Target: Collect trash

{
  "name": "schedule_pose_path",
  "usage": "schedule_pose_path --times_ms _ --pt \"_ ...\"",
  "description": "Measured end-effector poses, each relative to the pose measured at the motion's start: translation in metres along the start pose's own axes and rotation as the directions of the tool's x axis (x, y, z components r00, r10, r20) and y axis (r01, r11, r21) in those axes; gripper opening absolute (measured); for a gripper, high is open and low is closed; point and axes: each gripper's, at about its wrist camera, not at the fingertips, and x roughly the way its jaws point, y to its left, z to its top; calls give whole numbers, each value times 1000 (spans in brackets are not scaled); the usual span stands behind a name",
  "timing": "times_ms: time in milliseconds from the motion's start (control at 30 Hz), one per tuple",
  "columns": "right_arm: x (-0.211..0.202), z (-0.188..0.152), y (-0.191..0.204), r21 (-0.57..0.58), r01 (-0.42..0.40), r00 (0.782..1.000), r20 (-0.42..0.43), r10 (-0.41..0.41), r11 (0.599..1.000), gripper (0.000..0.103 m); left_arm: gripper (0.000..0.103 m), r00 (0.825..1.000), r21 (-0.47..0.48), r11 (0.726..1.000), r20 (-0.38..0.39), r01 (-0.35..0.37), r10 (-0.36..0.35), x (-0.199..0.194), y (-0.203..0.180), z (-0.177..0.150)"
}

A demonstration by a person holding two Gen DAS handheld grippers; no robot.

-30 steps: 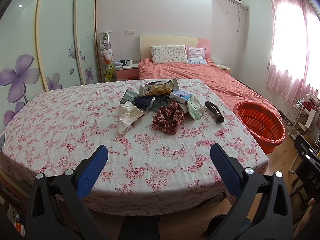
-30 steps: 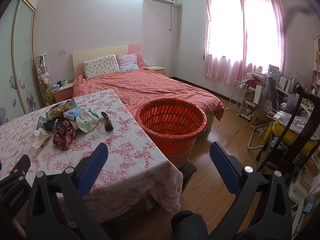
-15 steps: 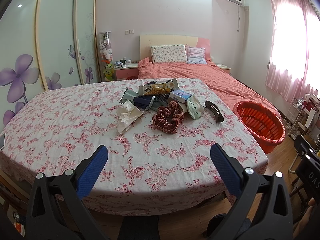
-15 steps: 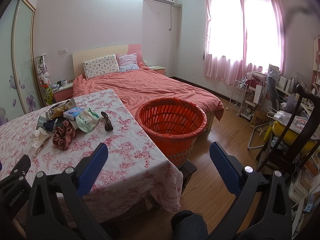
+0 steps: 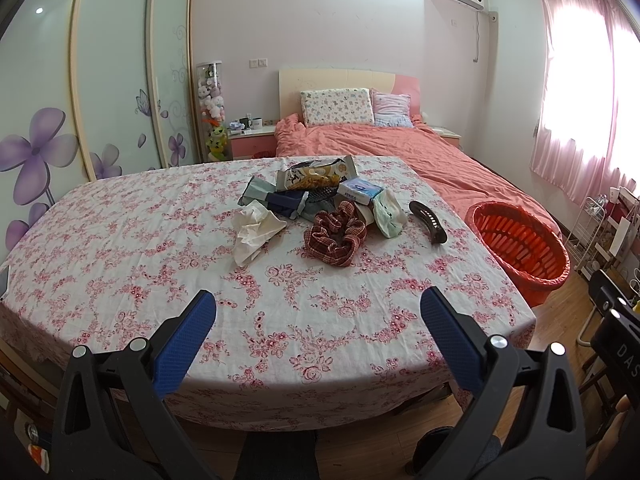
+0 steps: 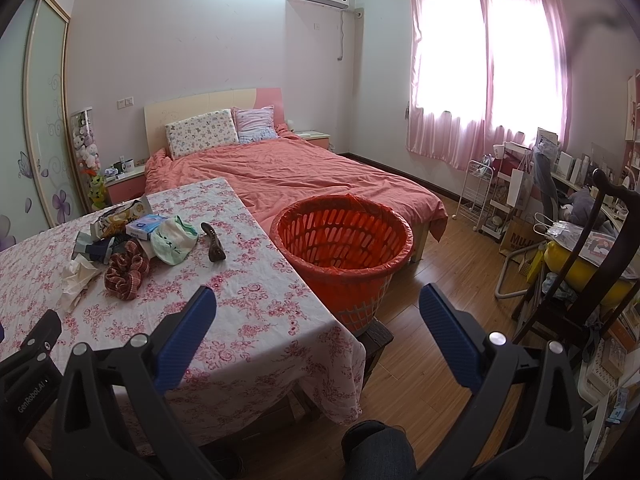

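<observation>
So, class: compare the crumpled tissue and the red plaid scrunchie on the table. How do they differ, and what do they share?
The crumpled tissue is plain off-white; the red plaid scrunchie is dark red check. The tissue is a loose, shapeless wad, while the scrunchie forms a ruffled ring. The tissue lies left of the scrunchie, farther from the orange basket. Both are soft and rest on the floral tablecloth, untouched.

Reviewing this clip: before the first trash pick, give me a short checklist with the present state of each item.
1. Left gripper open and empty: ok.
2. Right gripper open and empty: ok.
3. Crumpled tissue lying free at the near left edge of the pile, nothing on top: ok.
4. Orange basket upright beside the table, mouth open: ok.
5. Basket empty enough to take trash: ok, only the liner shows inside.
6. Which pile items count as trash, for instance the scrunchie or hair clip: cannot tell.
</observation>
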Motion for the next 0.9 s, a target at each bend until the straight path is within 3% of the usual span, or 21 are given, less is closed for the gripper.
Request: schedule_pose_path --times_ms 700,900 --pt "4 1 -1 0 -1 1000 1 1 1000 99 101 1000 1 1000 -7 6 -6 1 -6 0" --pt "17 2 0 6 -11 1000 25 11 1000 99 101 999 -25 999 -29 -23 22 22 8 3"
